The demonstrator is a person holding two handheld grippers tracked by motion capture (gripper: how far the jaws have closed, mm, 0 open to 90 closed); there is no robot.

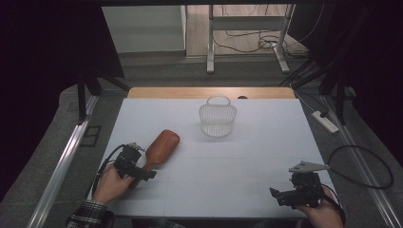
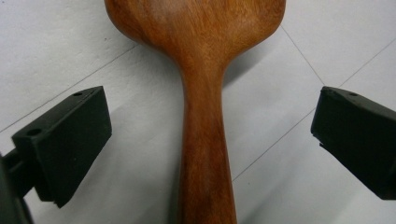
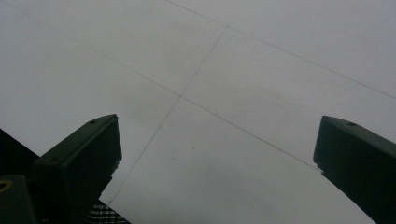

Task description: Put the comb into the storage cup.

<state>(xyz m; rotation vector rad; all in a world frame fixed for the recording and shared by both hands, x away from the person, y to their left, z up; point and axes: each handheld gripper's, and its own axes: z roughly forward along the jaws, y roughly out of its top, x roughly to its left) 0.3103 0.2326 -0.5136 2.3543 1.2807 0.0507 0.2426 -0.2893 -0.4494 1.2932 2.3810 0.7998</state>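
Two black jaws of the left gripper (image 2: 210, 140) stand wide apart, straddling a smooth wooden paddle brush's (image 2: 201, 93) tapered handle; the right gripper (image 3: 215, 158) also gapes over the white table (image 3: 233, 70).

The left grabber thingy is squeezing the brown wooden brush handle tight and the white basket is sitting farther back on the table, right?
Not quite. The left gripper is not squeezing yet: the left gripper view shows its jaws wide open, one on each side of the wooden brush handle, with table showing in both gaps. The rest is right: the white basket sits farther back on the table.
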